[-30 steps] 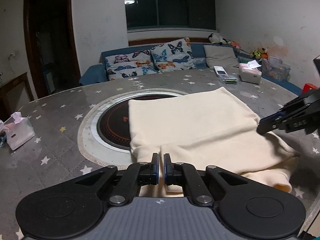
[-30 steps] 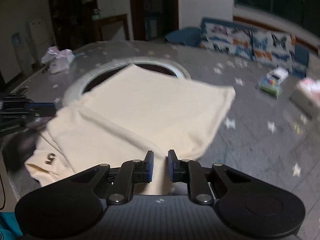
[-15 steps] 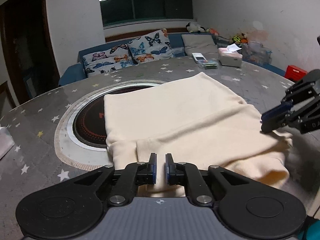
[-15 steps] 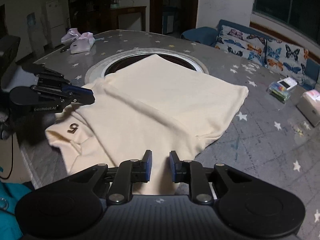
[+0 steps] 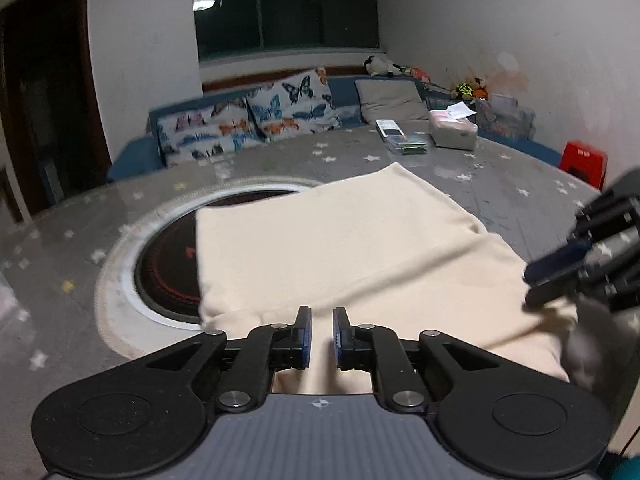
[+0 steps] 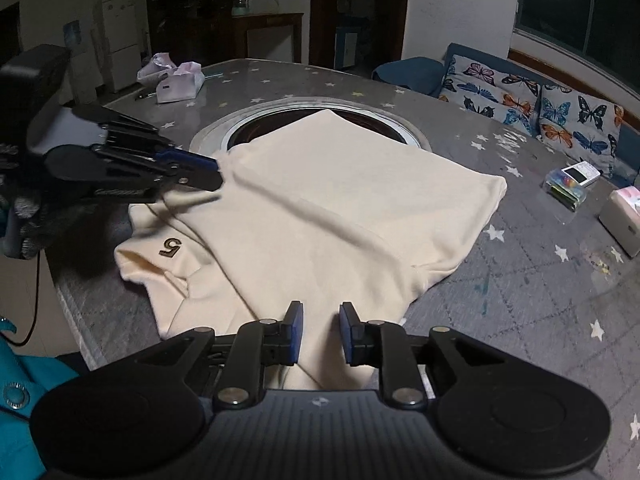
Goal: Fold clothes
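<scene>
A cream garment (image 5: 360, 248) lies partly folded on the grey star-patterned table; in the right wrist view the garment (image 6: 340, 208) shows a sleeve with a dark "5" mark (image 6: 170, 247) at its near left. My left gripper (image 5: 322, 330) is over the garment's near edge, jaws a small gap apart, cloth showing between and under them. It also shows in the right wrist view (image 6: 216, 172), tips at the garment's left edge. My right gripper (image 6: 320, 330) is open over the garment's near corner. It shows blurred in the left wrist view (image 5: 532, 284) at the right.
A round black inset with a white ring (image 5: 168, 264) lies under the garment's far left part. A tissue box (image 5: 454, 134) and a small clear box (image 5: 404, 142) stand at the far side. A pink bag (image 6: 178, 82) sits at the far left. Cushions (image 5: 280, 114) line the bench.
Both grippers have opened a little wider and moved slightly forward over the garment. The garment lies much as before.
</scene>
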